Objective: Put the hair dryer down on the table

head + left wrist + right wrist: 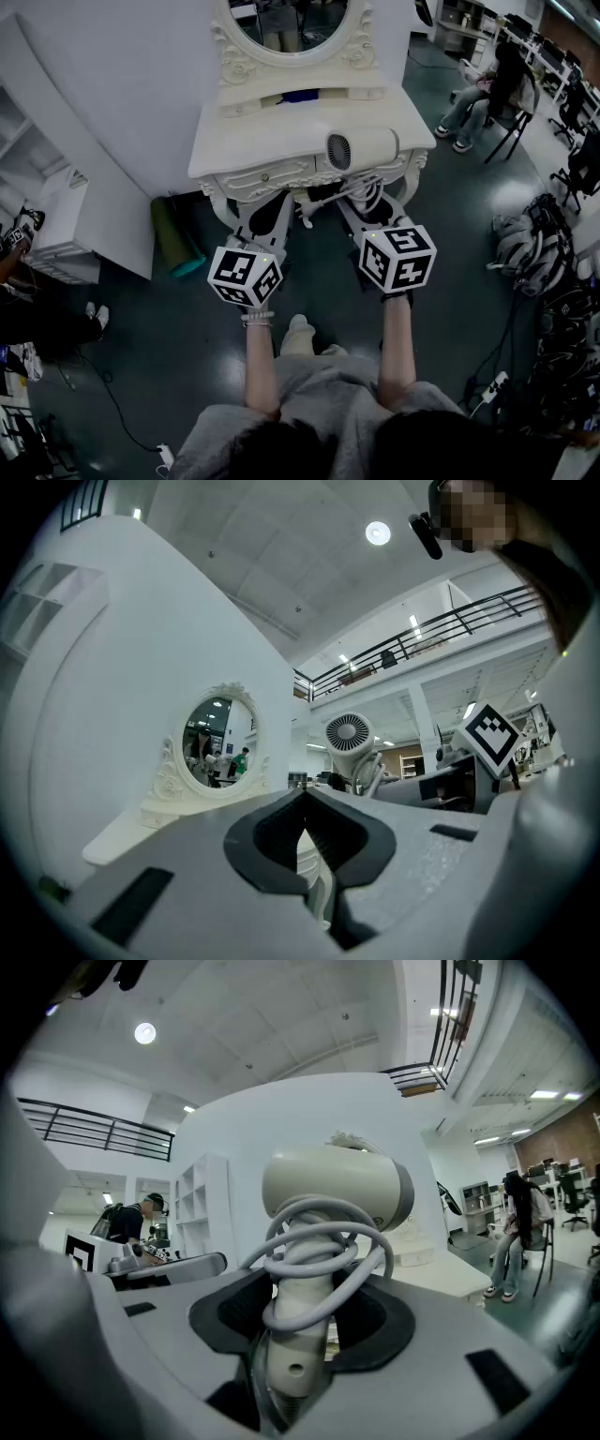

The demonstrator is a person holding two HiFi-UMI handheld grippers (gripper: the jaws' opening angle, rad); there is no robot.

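pinching hair dryer (337,1190) handle in right gripper (300,1309) jaws, left gripper (302,797) jaws pressed together

The head view looks steeply down on the table (253,145) from well above. Each gripper view sits low in front of the table, looking up along its own jaws; the right is closest to the hair dryer (337,1190), which all three share.

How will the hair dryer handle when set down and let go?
Probably top-heavy: the hair dryer has a bulky barrel above the slim handle in the right gripper, so it may tip sideways. The rounded barrel might roll a little. The cord looped round the handle looks floppy and could slip loose.
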